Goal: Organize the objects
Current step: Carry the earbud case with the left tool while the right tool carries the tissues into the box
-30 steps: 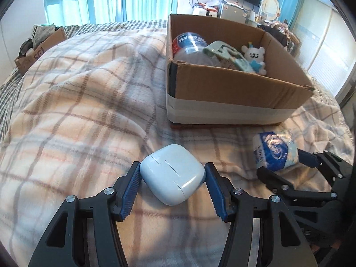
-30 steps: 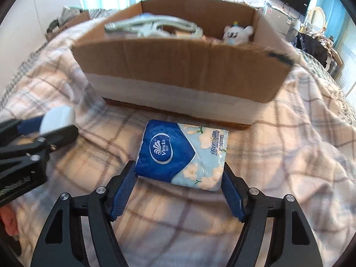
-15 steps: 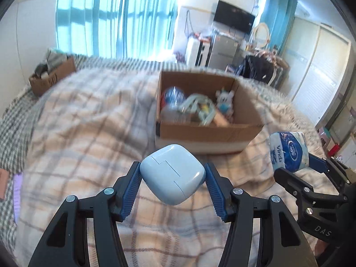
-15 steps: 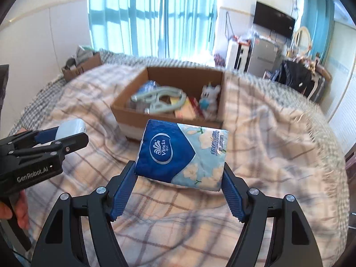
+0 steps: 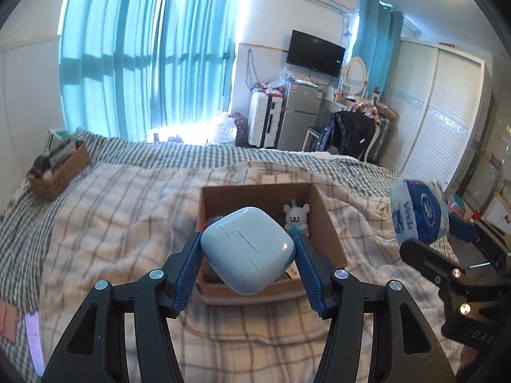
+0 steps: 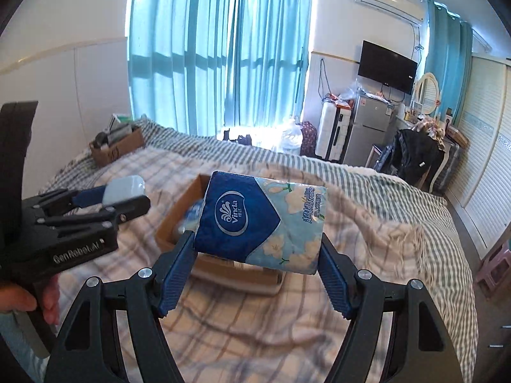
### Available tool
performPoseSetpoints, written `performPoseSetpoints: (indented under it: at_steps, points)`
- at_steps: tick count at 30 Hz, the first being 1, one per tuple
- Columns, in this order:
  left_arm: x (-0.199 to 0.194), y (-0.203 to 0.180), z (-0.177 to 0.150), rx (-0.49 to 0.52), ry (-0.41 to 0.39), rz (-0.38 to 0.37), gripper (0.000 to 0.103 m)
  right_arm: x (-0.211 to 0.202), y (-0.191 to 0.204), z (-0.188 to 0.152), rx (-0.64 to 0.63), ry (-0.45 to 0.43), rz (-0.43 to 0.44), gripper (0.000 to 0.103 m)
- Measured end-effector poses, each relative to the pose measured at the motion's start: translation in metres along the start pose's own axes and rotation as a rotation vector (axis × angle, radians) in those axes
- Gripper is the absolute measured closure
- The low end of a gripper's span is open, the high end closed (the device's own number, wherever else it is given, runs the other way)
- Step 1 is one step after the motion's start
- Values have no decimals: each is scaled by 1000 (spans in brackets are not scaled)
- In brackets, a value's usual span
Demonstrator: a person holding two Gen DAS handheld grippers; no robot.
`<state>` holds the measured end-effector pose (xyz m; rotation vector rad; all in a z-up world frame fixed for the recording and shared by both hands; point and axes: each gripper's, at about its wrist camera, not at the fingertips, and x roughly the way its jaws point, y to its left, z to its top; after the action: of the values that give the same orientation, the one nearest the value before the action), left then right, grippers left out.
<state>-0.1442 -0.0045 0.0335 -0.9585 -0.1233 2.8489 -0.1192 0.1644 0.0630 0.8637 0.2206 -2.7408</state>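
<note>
My left gripper (image 5: 247,252) is shut on a pale blue earbud case (image 5: 247,250) and holds it high above the open cardboard box (image 5: 329,226) on the bed. A white plush bear (image 5: 297,218) shows inside the box. My right gripper (image 6: 257,255) is shut on a blue Vinda tissue pack (image 6: 260,220), held high over the same box (image 6: 179,214). The tissue pack also shows at the right of the left wrist view (image 5: 418,214). The left gripper with the case shows at the left of the right wrist view (image 6: 123,191).
The box sits on a plaid blanket (image 5: 111,223) over a striped bed. A small cardboard box of clutter (image 5: 57,169) stands at the bed's far left corner. A fridge (image 5: 298,118), suitcase, chair with clothes and wardrobe line the far wall.
Both grippers have risen well above the bed, each still holding its object. The box now lies far below and looks much smaller.
</note>
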Motion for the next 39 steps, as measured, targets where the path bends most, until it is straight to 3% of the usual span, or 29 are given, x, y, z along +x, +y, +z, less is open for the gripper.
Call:
performPoseSetpoints:
  at_steps: [11,20,26,31,34,38,39]
  points:
    - [81,5,31,30,36,-6,44,87,-23,50,12,24,14,30]
    - [161,14,25,51,122,18,44,179,-29,51,-2,109,27,30]
    - [187,13,20,93,168,38,44,225,-35,35,6,182,26,30]
    - [197,12,12,100,203,27,44,236,-50,29,84,209,47,27]
    - [196,8,11,108,220,8,42,229,-53,30,85,185,33,18]
    - [177,-2,17,119,183,4,20,202,-55,37,103,147,23,14]
    - [166,-5,21,121,163,3,20,193,-55,40,107,134,14,13]
